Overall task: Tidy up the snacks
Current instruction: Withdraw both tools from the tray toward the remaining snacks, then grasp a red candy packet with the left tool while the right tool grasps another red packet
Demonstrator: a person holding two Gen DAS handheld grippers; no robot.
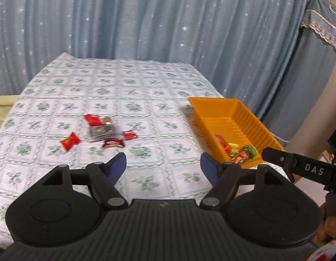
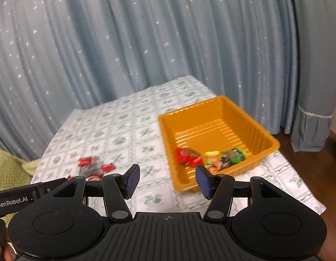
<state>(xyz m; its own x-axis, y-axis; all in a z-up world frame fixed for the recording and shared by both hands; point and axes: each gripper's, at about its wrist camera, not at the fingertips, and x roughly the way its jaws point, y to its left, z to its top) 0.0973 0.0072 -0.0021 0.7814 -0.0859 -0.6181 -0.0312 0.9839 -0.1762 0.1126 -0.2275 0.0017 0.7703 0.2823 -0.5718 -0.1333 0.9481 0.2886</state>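
Observation:
An orange tray [image 1: 250, 117] [image 2: 220, 108] stands on the right of the table. It holds a red packet [image 2: 187, 155] [image 1: 221, 142], a yellow-green packet [image 2: 211, 155] [image 1: 233, 148] and a green and orange packet [image 2: 232, 155] [image 1: 246, 153]. Several loose snacks lie left of the tray: red packets [image 1: 70, 141] [image 1: 93, 119] [image 1: 130, 134] [image 2: 85, 161], a dark red one [image 1: 113, 143] and a clear one [image 1: 102, 131]. My left gripper [image 1: 163, 166] is open and empty above the cloth. My right gripper [image 2: 167, 180] is open and empty before the tray's near corner.
The table has a white cloth with green flower squares [image 1: 124, 87]. Blue starred curtains [image 1: 146, 21] hang behind it. A covered piece of furniture [image 1: 315, 76] stands at the right. A yellow-green cloth [image 2: 9, 169] lies at the left. Wooden floor [image 2: 309, 156] shows right of the table.

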